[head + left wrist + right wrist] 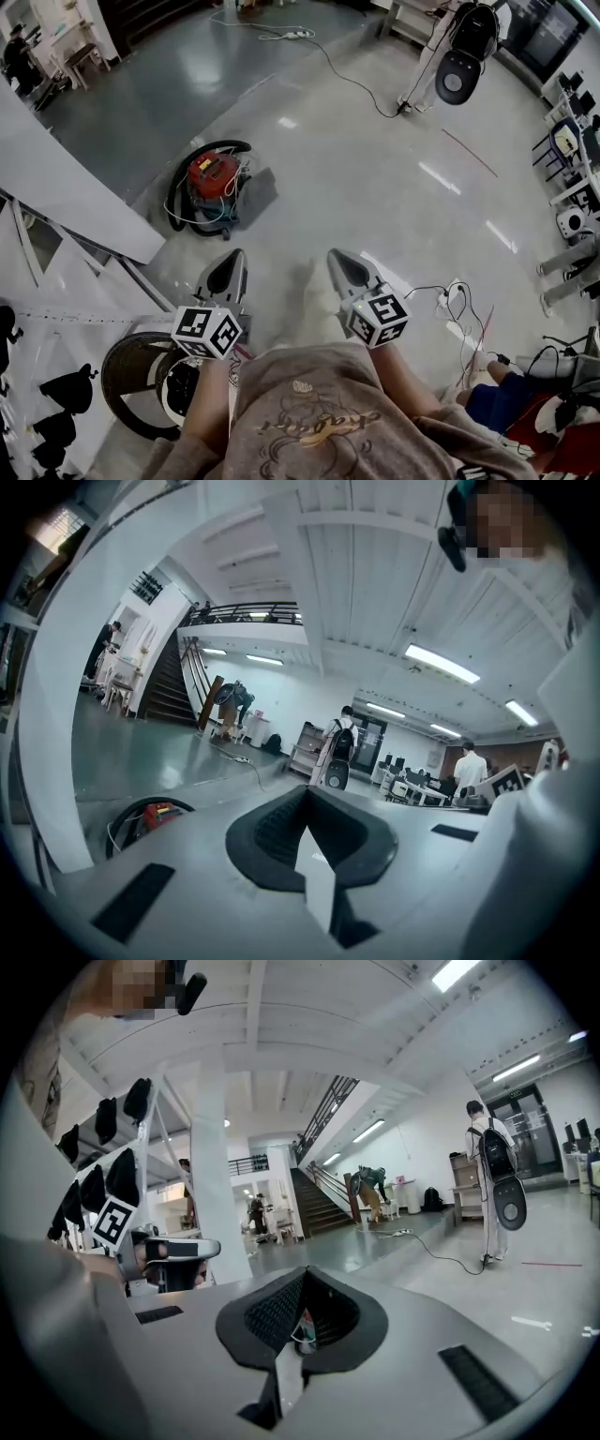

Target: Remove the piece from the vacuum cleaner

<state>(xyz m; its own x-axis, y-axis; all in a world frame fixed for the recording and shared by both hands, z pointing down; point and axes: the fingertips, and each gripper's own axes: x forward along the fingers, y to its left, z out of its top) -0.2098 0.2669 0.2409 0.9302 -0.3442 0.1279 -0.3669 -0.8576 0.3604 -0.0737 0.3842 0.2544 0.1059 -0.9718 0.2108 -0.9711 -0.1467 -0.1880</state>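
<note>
A red and black vacuum cleaner stands on the floor ahead and to the left, its black hose looped round it and a cable lying over it. In the left gripper view the vacuum cleaner peeks in low at the left. My left gripper and my right gripper hang side by side in the air well short of it. Both are shut with nothing between the jaws. Neither touches anything. The piece on the vacuum cleaner cannot be made out from here.
A white pillar and slanted white wall stand at my left, a round black-rimmed thing by my left leg. Loose cables and a power strip lie at my right. A person with a backpack stands far ahead right.
</note>
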